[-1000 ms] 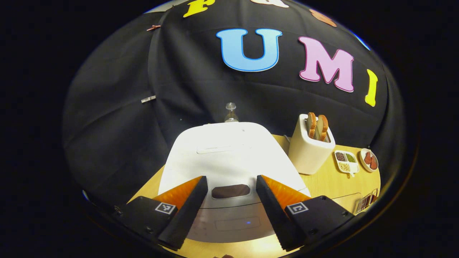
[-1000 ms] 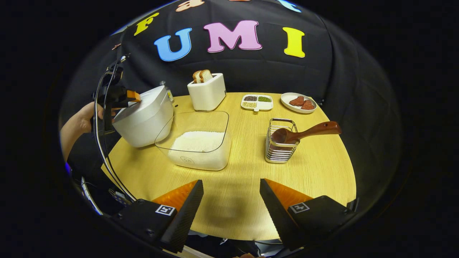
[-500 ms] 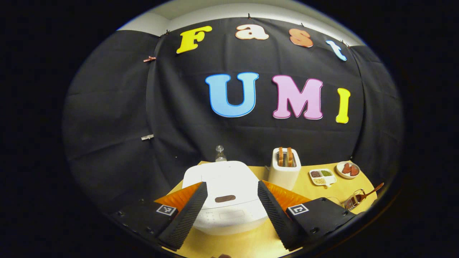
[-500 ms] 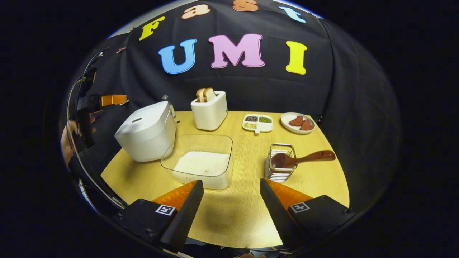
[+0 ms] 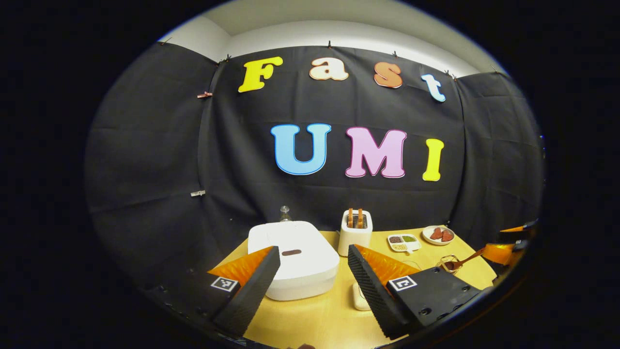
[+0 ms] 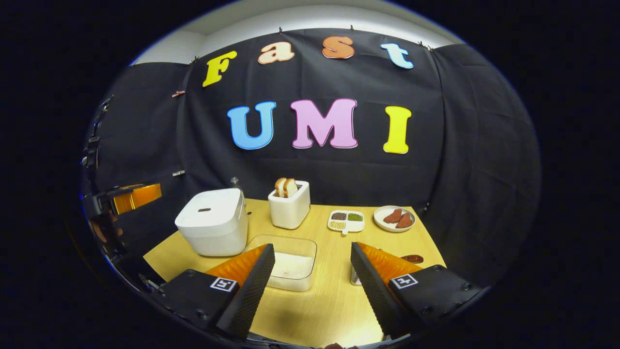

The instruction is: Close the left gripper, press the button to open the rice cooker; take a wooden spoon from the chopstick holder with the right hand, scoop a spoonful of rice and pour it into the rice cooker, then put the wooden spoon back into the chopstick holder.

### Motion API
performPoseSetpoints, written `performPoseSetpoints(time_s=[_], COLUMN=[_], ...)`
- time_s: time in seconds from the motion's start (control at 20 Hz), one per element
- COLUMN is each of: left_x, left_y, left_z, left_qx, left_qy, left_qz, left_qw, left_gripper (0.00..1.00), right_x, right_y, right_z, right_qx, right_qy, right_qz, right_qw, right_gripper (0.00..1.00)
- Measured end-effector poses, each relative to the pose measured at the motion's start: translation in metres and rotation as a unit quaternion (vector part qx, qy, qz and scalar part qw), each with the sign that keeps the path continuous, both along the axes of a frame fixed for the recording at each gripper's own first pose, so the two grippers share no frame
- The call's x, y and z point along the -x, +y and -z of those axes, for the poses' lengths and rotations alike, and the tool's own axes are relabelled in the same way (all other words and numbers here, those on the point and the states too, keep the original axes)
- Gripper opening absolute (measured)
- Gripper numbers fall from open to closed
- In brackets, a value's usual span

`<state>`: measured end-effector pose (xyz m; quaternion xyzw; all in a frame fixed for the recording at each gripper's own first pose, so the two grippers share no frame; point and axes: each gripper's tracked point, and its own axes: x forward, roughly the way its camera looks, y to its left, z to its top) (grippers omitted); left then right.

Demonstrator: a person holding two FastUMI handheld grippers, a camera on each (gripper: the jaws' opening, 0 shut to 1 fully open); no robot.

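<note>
We hold both tools back from the table (image 6: 334,300): the left tool (image 5: 314,283) stands with its fingers spread wide on nothing, aimed toward the rice cooker (image 5: 293,257), and the right tool (image 6: 312,286) is likewise spread and empty. The cooker's lid lies down flat, the clear rice container (image 6: 293,264) sits just beside it, and the wooden spoon (image 5: 465,261) rests with its bowl in the chopstick holder (image 5: 448,264) — a layout that fits either a lid yet to be popped or a job wrapped up with the lid shut again. If pressing is what remains, we would bring the left fingers together fully, then meet the lid button (image 5: 291,252) squarely from above — steady, not glancing.
</note>
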<state>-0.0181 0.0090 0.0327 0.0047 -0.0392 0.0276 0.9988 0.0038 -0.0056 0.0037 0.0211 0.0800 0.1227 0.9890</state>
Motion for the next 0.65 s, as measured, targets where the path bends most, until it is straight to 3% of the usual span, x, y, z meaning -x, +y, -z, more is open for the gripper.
performPoseSetpoints(time_s=[0.25,0.4,0.5,0.65], left_x=[0.044,0.066,0.078,0.092], left_y=[-0.045,-0.060,-0.071,-0.084], left_z=[0.004,0.025,0.029,0.033], left_qx=[-0.009,0.020,0.026,-0.004], left_qy=[-0.014,0.012,0.015,0.022], left_qz=[0.020,0.013,0.009,0.006], left_qw=[1.000,1.000,1.000,1.000], left_gripper=[0.98,0.98,0.98,0.98], right_x=[0.036,0.057,0.069,0.083], right_y=[-0.074,-0.119,-0.137,-0.161], right_z=[-0.042,-0.052,-0.043,-0.035], right_qx=[-0.016,-0.021,-0.029,-0.044], right_qy=[-0.075,-0.109,-0.105,-0.096], right_qz=[0.050,0.084,0.093,0.110], right_qw=[0.996,0.990,0.990,0.988], right_gripper=[0.99,0.98,0.98,0.98])
